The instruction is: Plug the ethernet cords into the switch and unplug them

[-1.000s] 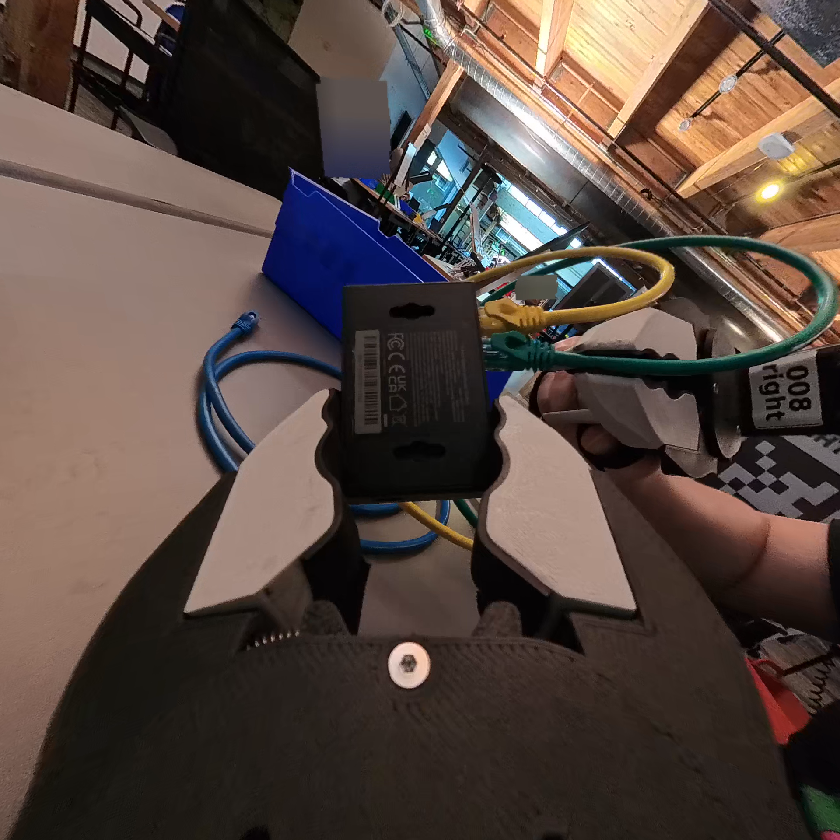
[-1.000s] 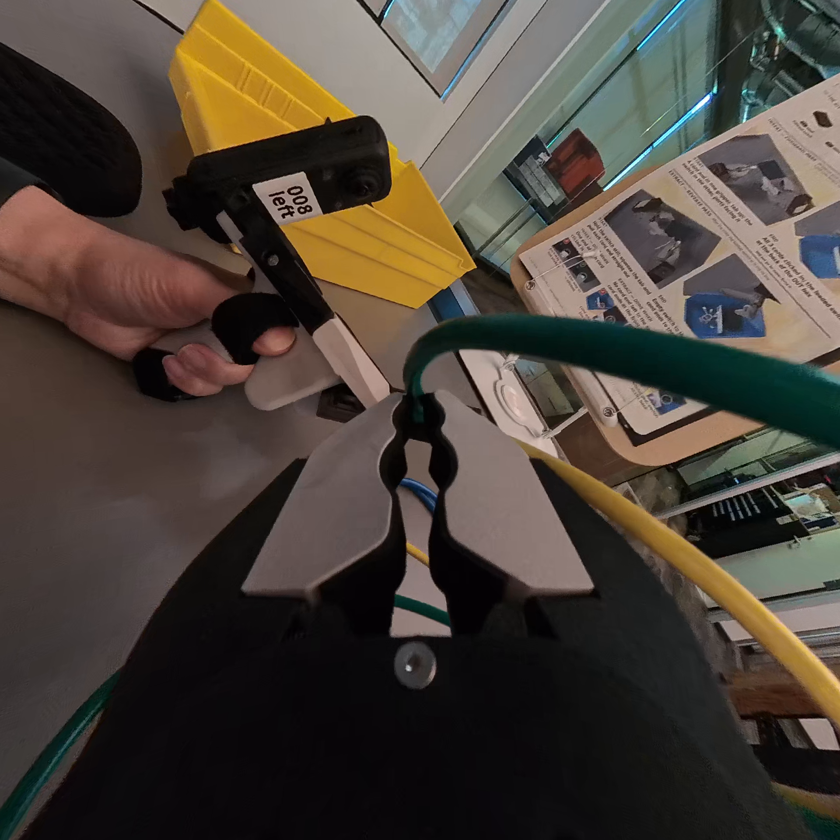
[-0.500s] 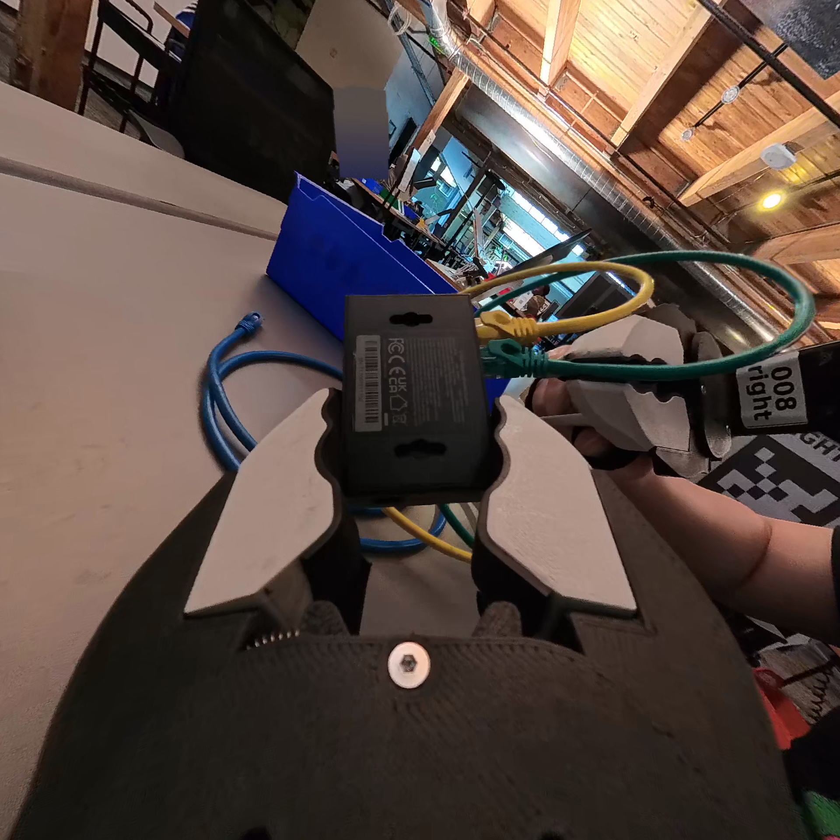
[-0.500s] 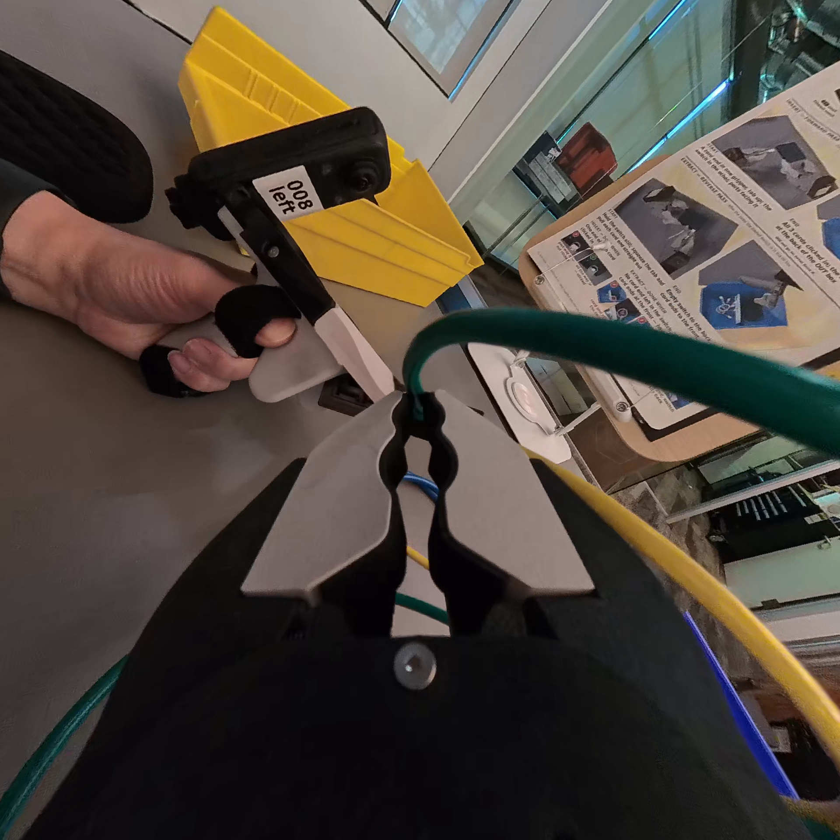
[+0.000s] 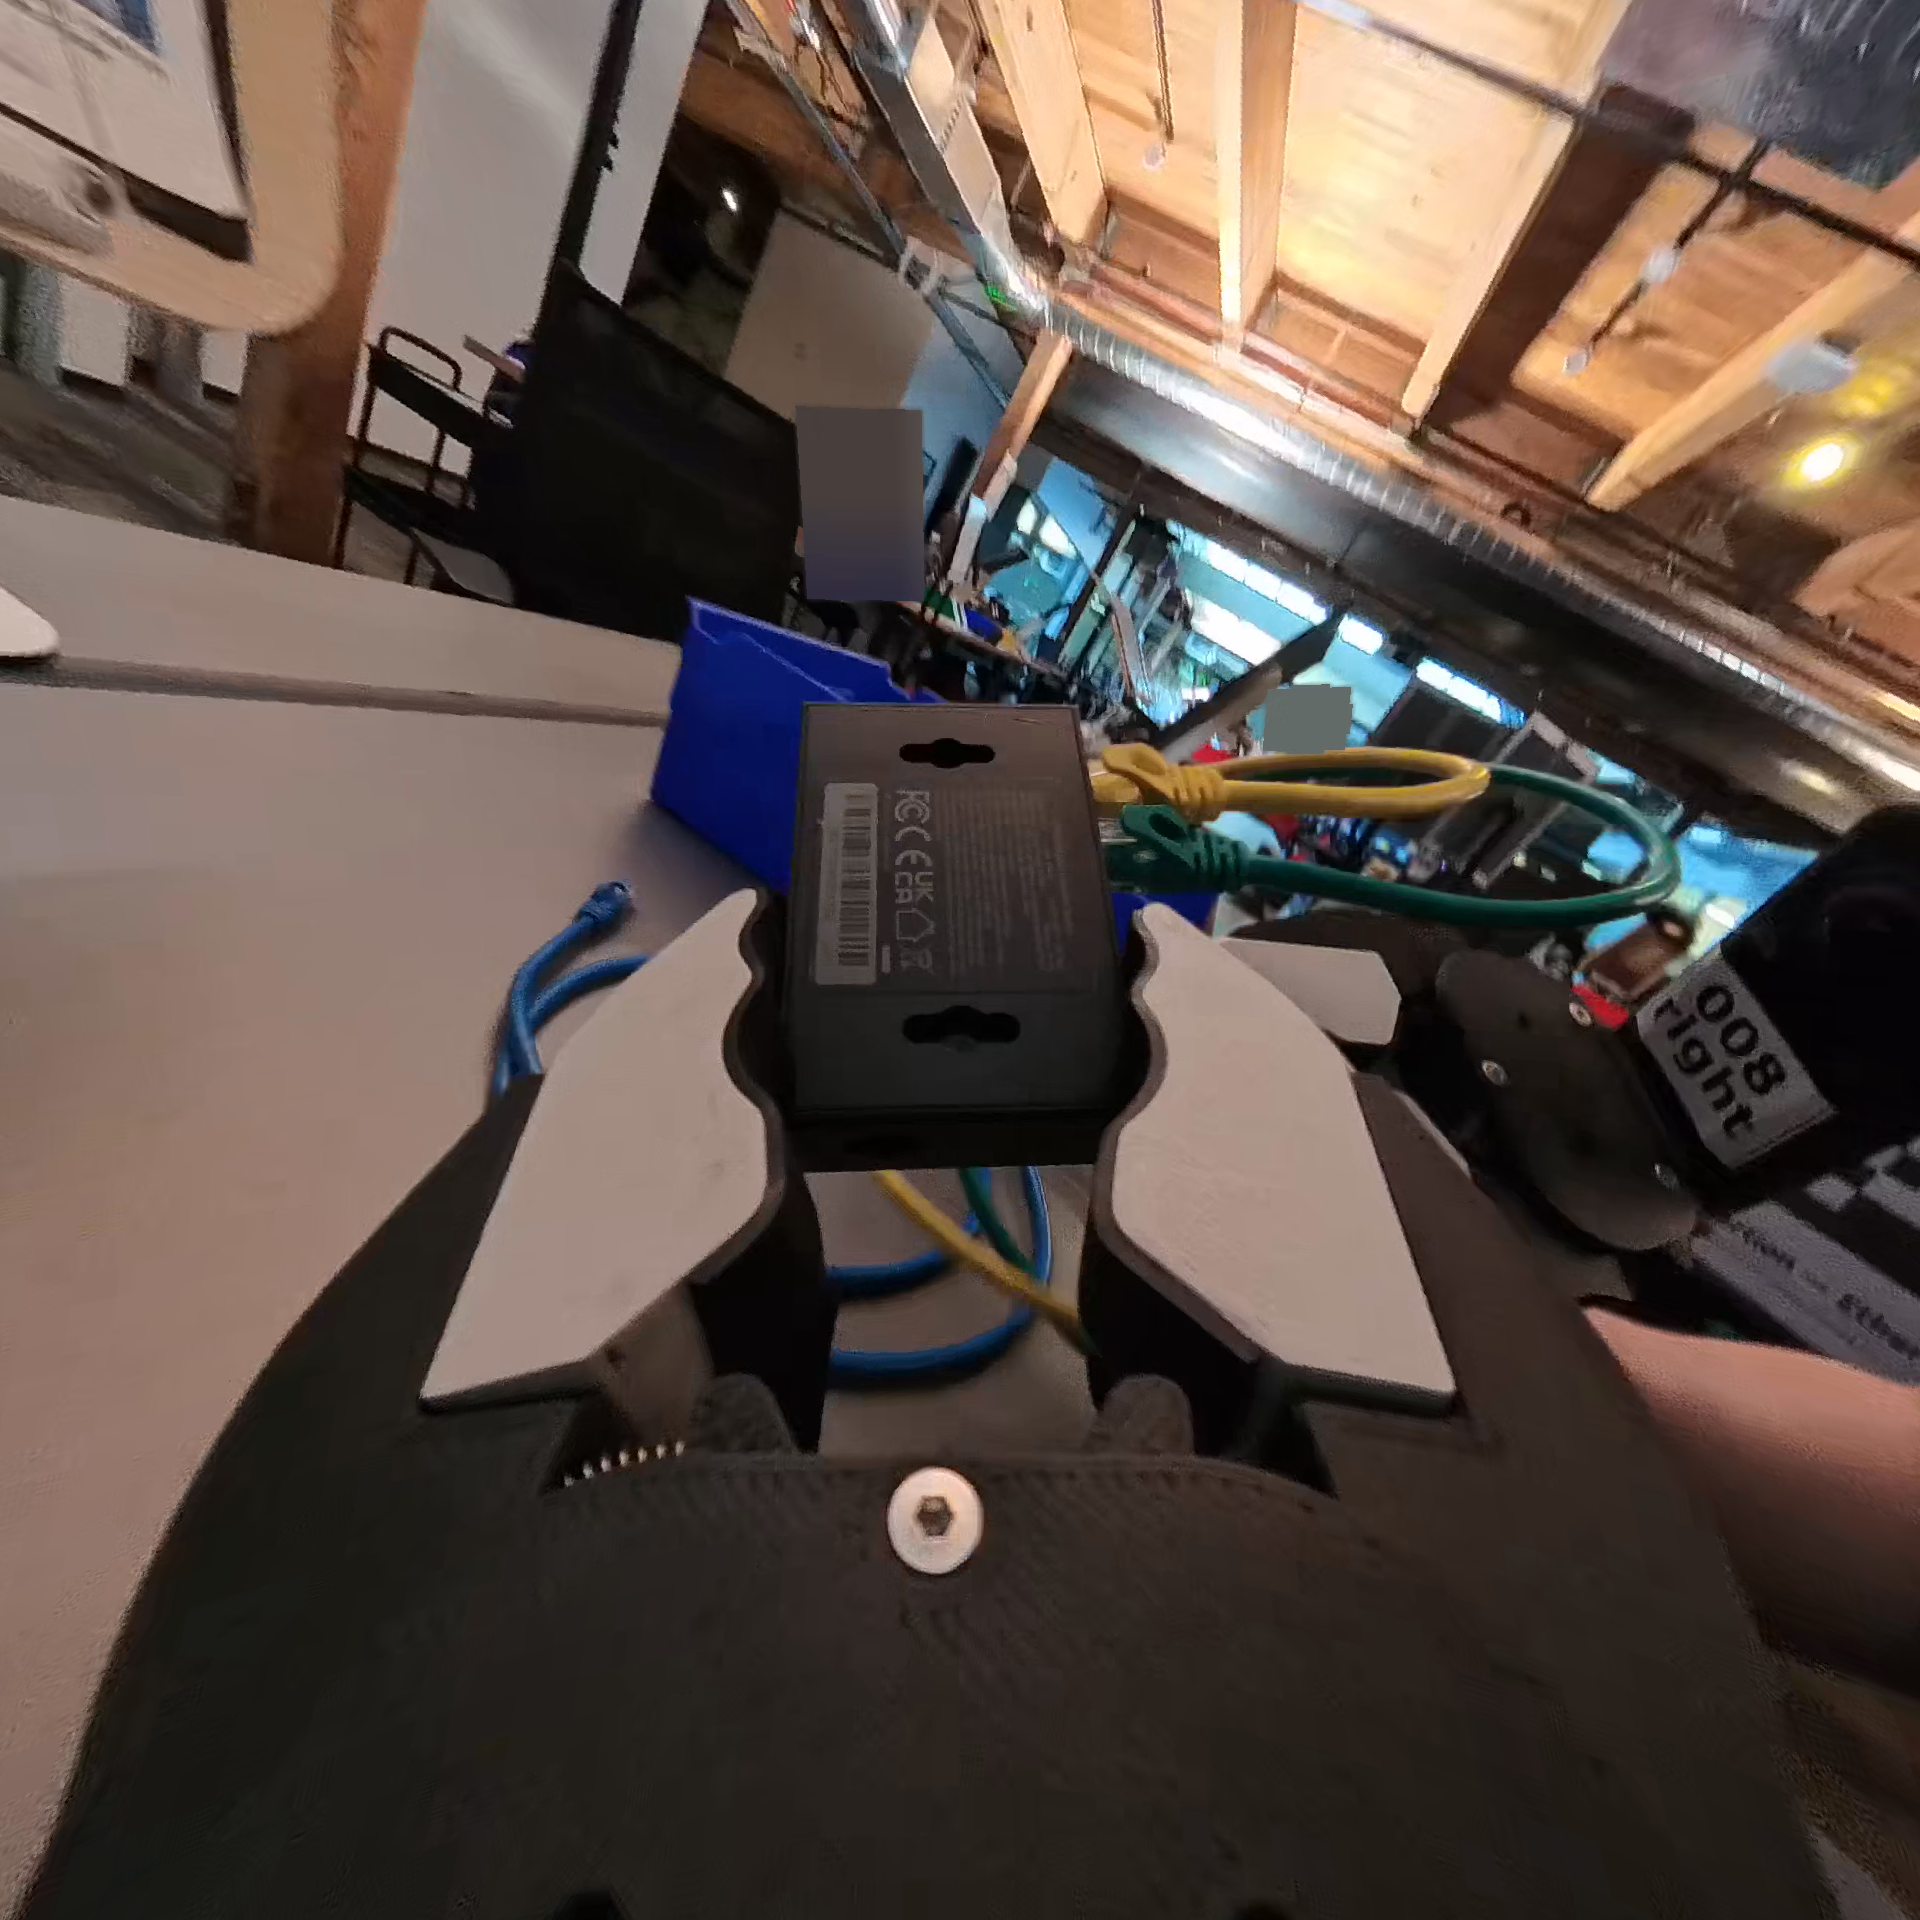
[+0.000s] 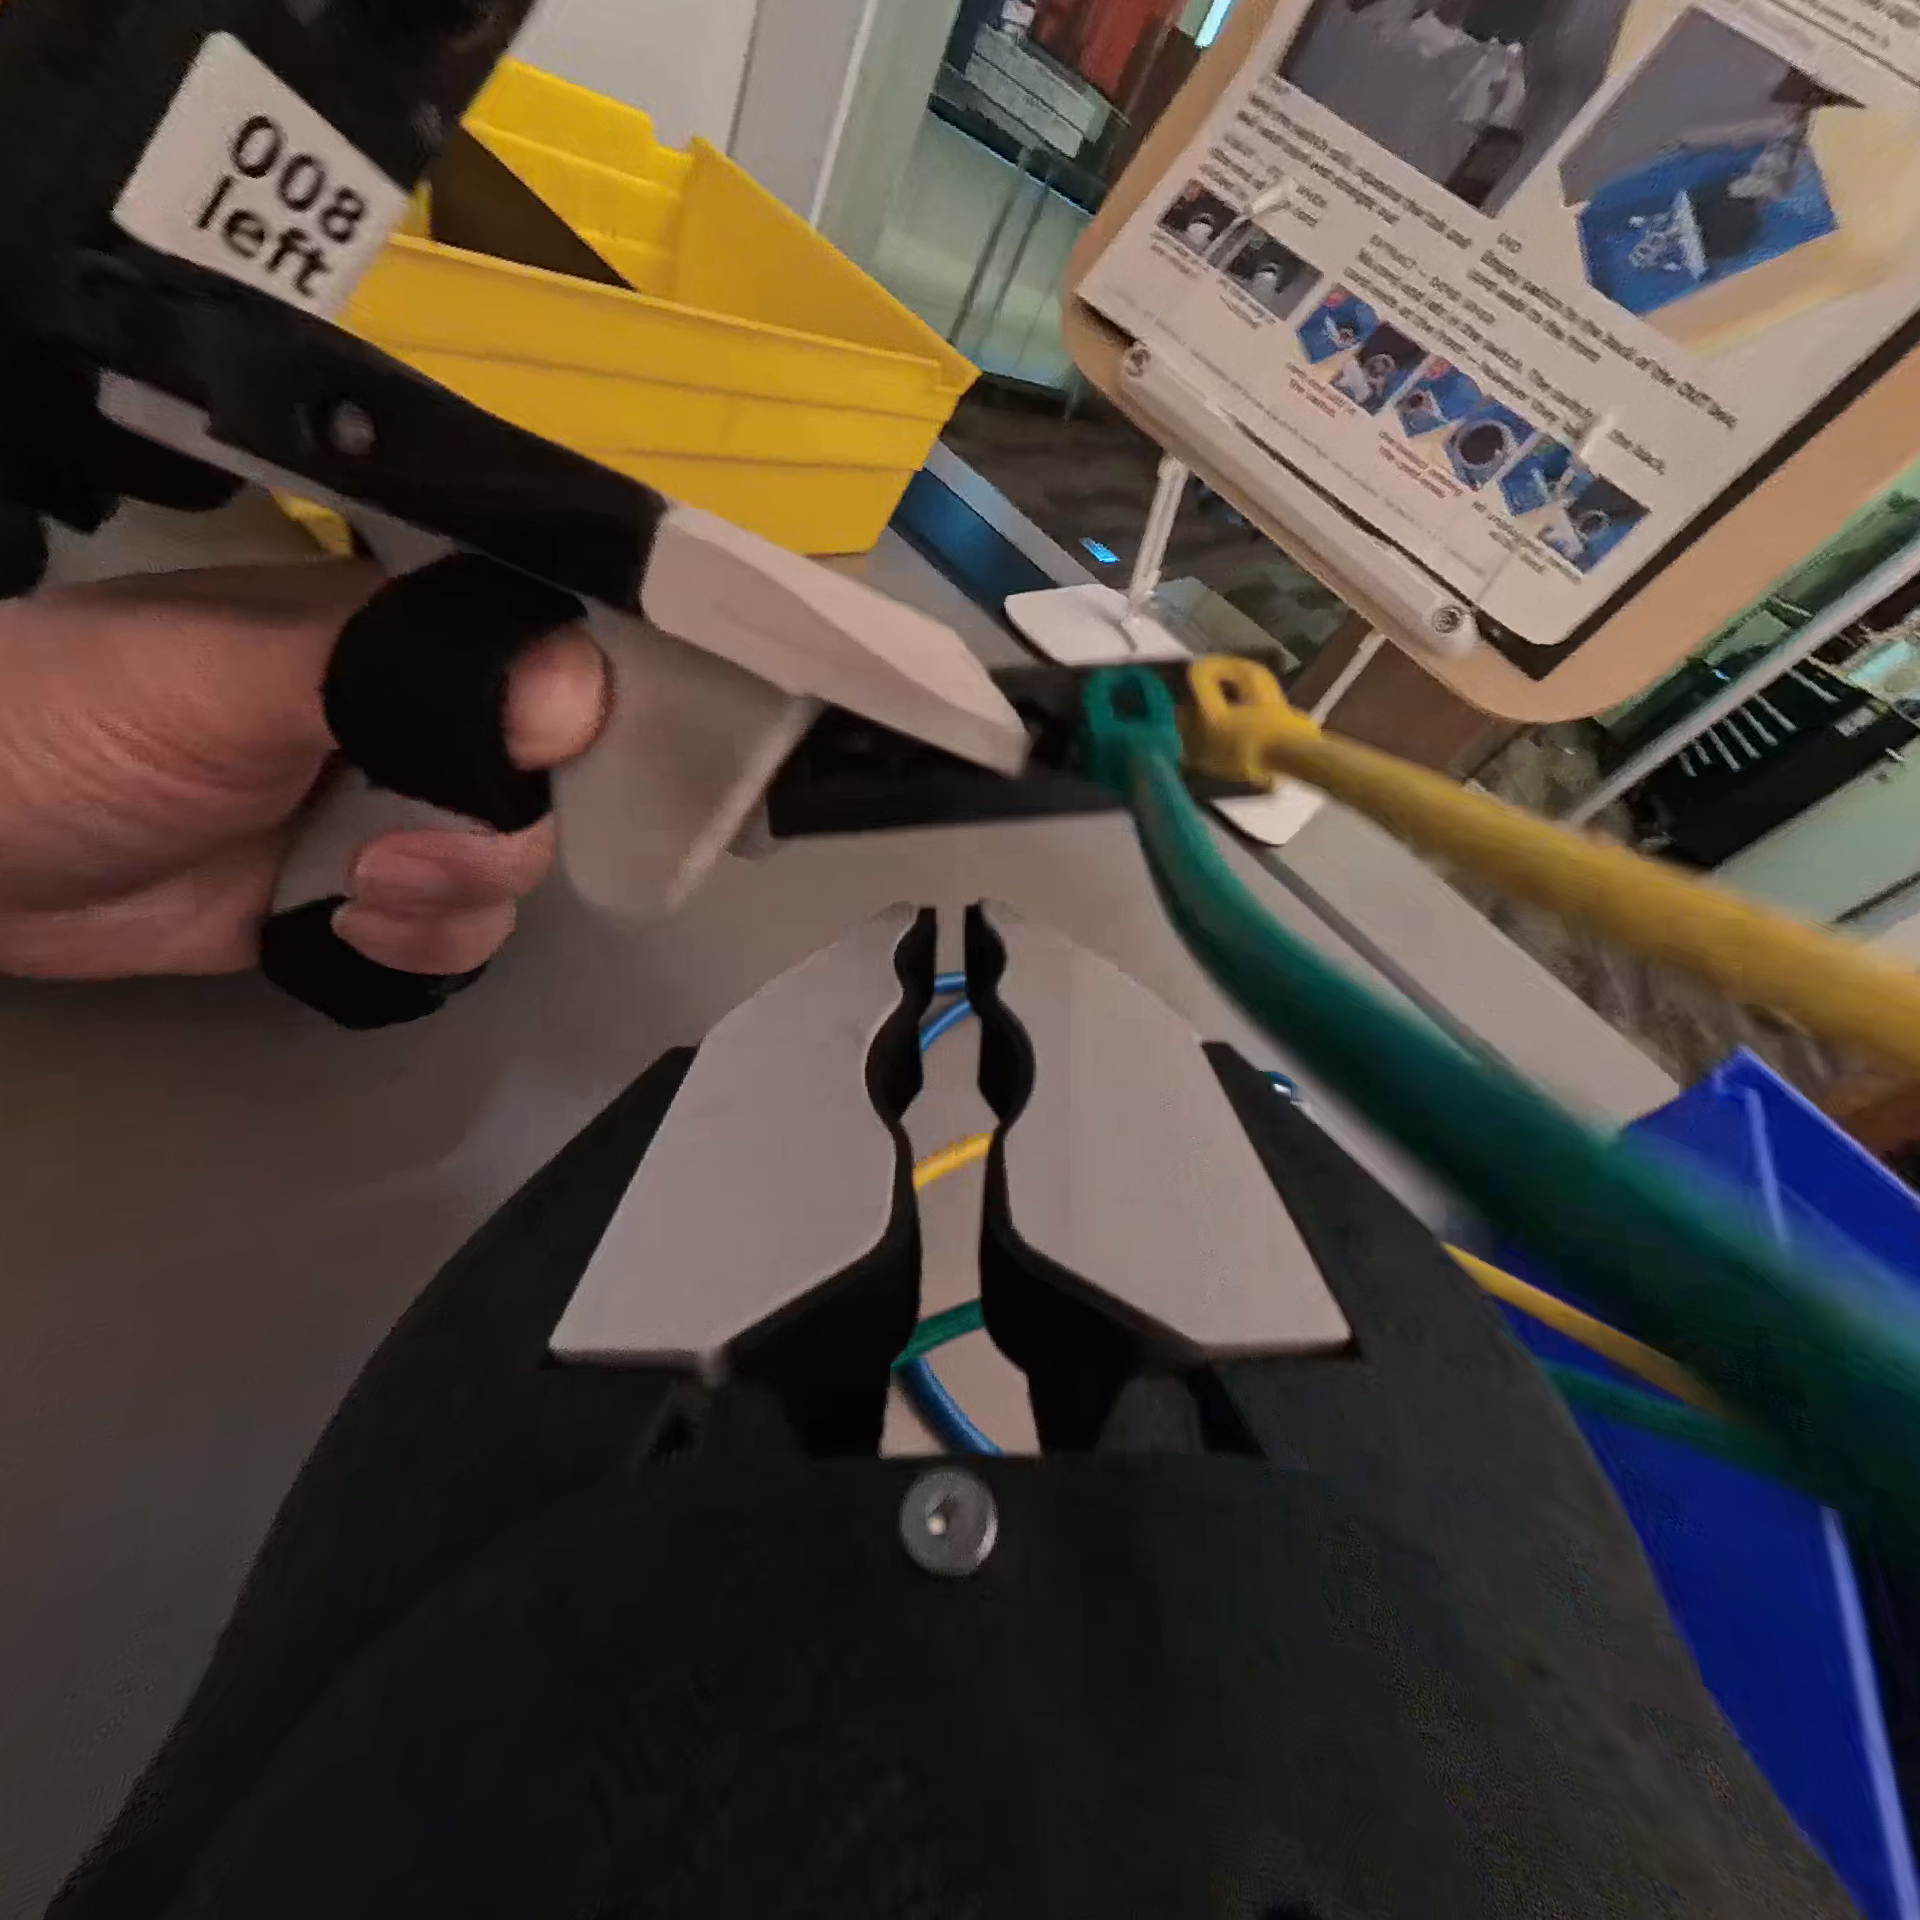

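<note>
My left gripper is shut on the black switch, held above the grey table with its labelled underside facing the camera. A yellow cord and a green cord are plugged into the switch's right side and loop off to the right. A blue cord lies coiled on the table below. My right gripper is shut and empty, just below the switch and left of the green plug and yellow plug. It also shows at the right of the left wrist view.
A blue bin stands behind the switch and shows at the right in the right wrist view. A yellow bin sits at the table's far side. An instruction board on a stand rises at the back right. The tips of both grippers are at nearly the same place.
My right gripper has let go of the green cord and dropped below the switch, now shut on nothing. The left gripper still holds the switch, tilted more level.
</note>
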`<state>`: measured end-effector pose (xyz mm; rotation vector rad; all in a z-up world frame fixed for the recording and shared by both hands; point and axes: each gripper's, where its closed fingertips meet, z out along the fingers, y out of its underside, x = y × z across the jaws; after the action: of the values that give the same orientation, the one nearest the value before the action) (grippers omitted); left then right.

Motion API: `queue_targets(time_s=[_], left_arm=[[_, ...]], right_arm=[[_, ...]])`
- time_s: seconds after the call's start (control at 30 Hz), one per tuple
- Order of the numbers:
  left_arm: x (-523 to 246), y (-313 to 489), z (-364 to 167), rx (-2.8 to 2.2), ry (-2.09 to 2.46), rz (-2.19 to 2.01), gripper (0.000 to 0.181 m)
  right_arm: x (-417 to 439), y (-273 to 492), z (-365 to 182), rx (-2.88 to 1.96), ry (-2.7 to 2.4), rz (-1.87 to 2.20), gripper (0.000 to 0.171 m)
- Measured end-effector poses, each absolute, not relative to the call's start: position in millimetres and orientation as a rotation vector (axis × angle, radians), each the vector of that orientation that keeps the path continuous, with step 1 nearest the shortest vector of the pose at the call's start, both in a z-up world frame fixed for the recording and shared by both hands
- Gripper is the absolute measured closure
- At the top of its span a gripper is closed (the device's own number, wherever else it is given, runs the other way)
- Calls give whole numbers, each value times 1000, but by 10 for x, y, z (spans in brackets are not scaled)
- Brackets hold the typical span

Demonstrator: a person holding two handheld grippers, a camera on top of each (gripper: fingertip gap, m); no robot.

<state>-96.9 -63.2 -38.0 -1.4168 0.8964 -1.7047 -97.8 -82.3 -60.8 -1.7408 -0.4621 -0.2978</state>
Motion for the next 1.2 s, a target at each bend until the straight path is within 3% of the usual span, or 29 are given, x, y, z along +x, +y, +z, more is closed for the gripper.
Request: queue_targets(time_s=[0.2, 0.4, 0.47, 1.2], left_arm=[[-1079, -453, -284, -1395, 782, -1667, 121], [-1058, -503, -290, -1371, 832, -1583, 121], [-1059, -513, -287, -1366, 837, -1587, 121], [-1056, -644, -321, -1420, 989, -1493, 120]], right_arm=[[-898, -918, -190, -1575, -258, -155, 146], [-986, -944, 6, -1497, -284, -111, 148], [-990, -942, -1, -1508, -280, -98, 163], [-974, -1031, -17, -1509, -308, 53, 163]])
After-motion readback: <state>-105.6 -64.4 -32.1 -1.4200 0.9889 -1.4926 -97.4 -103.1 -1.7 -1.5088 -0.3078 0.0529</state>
